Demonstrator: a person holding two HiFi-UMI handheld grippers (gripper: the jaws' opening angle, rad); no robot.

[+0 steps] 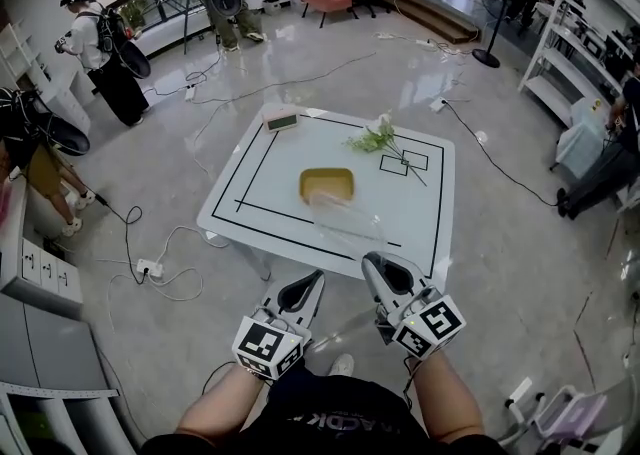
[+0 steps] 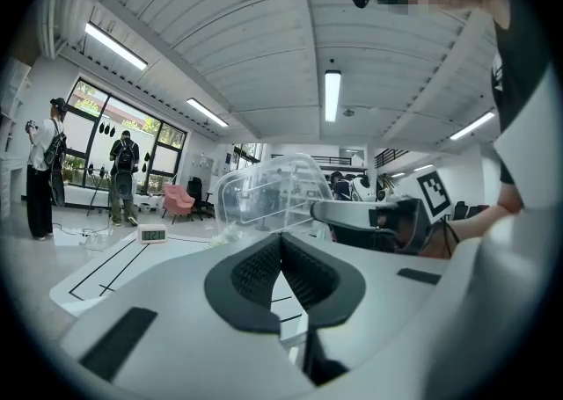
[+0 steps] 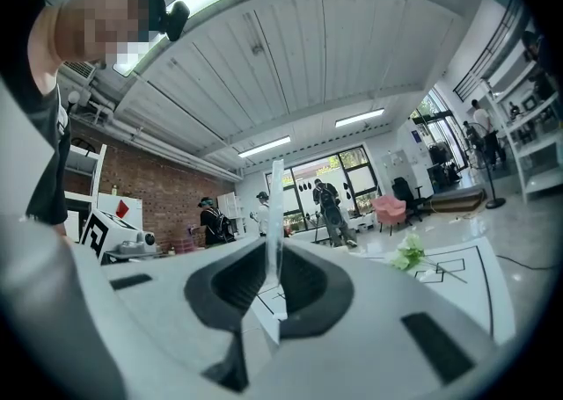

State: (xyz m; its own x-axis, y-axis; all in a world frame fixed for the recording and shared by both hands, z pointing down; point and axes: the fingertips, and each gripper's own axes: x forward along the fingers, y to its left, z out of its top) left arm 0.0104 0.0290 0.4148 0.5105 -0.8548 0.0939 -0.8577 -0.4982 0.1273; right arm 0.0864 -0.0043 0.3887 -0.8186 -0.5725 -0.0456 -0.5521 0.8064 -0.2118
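My right gripper (image 1: pixel 378 265) is shut on the near edge of a clear plastic lid (image 1: pixel 345 217), which hangs tilted over the front of the white table (image 1: pixel 250 158). In the right gripper view the lid (image 3: pixel 276 205) shows as a thin upright sheet pinched between the jaws of that gripper (image 3: pixel 276 259). A shallow yellow tray (image 1: pixel 326 184) lies on the table just beyond the lid. My left gripper (image 1: pixel 304 288) is shut with nothing in it, below the table's front edge. From the left gripper (image 2: pixel 281 250), the lid (image 2: pixel 264 185) and the right gripper (image 2: pixel 369 216) are ahead to the right.
A small digital clock (image 1: pixel 281 121) sits at the table's far left edge, and a white flower sprig (image 1: pixel 378 137) lies at the far right by a black outlined rectangle. Cables and a power strip (image 1: pixel 149 268) lie on the floor to the left. People stand further off.
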